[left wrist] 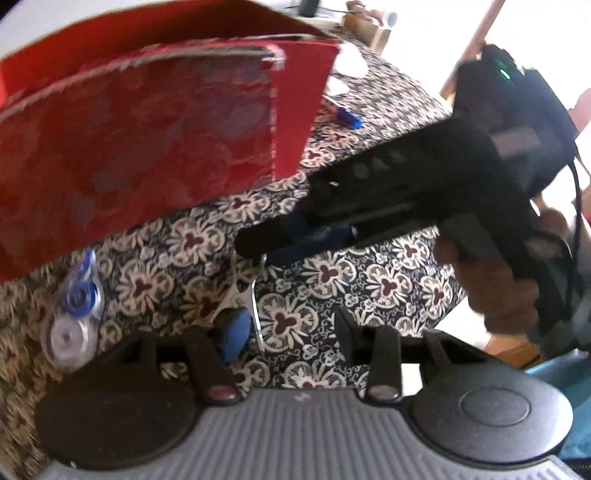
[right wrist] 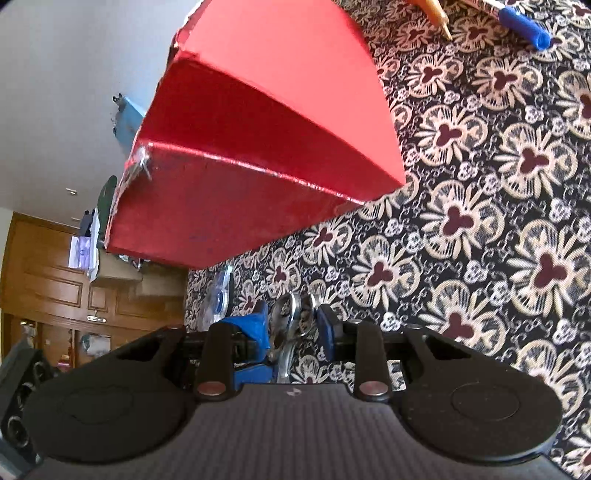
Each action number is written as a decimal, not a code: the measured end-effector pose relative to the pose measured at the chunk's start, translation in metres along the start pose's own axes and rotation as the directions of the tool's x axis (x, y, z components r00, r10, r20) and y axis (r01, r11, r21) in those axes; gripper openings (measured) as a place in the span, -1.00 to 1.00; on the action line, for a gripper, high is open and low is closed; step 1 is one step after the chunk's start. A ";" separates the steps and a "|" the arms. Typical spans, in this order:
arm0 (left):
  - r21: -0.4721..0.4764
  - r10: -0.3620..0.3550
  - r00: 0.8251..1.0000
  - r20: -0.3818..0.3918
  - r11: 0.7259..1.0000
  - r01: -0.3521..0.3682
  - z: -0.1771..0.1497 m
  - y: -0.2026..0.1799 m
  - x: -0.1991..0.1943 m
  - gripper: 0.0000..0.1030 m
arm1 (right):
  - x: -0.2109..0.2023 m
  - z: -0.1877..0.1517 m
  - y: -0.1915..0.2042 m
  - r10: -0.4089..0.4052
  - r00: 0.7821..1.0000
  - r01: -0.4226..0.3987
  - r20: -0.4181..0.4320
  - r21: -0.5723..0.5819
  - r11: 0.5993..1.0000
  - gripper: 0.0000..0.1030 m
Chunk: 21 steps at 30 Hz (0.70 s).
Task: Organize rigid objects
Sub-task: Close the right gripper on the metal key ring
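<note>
Red box (right wrist: 258, 147) close ahead

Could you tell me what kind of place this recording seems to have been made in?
Most likely a room in a home. The work surface is a table under a floral patterned cloth, panelled wooden doors stand behind it, and stationery such as a blue-capped pen and a correction tape dispenser lies around a red cardboard box.
</note>
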<state>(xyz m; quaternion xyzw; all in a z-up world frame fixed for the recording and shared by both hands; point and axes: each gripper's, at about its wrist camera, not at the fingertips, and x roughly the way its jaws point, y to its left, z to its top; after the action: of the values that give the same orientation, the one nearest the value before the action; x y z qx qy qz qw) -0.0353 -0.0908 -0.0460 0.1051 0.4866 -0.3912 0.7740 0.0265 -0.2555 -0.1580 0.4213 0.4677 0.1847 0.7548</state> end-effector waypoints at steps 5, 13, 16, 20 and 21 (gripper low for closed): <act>0.041 0.030 0.999 0.040 0.999 -0.031 -0.001 0.004 -0.020 0.14 | -0.003 0.001 -0.007 0.006 1.000 -0.006 0.003 0.021 1.000 -0.78; 0.037 0.110 0.994 -0.012 0.993 -0.109 0.014 0.016 0.008 -0.38 | -0.004 -0.001 -0.006 0.014 1.000 -0.014 -0.002 0.026 1.000 -0.74; 0.041 0.128 0.991 -0.026 0.991 -0.126 0.013 0.014 0.018 -0.53 | -0.005 -0.002 -0.007 0.018 1.000 -0.018 0.002 0.029 0.999 -0.74; 0.035 0.135 0.991 -0.018 0.990 -0.135 0.013 0.014 0.019 -0.65 | -0.005 -0.004 -0.009 0.029 1.000 -0.029 0.006 0.051 0.998 -0.75; 0.021 0.124 0.992 -0.017 0.992 -0.124 0.015 0.016 0.019 -0.64 | -0.006 -0.004 -0.010 0.030 1.000 -0.031 0.008 0.052 0.998 -0.74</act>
<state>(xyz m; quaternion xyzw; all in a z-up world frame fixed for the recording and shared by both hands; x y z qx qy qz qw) -0.0098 -0.0972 -0.0576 0.1462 0.4823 -0.3462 0.7913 0.0192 -0.2637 -0.1636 0.4487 0.4633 0.1824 0.7421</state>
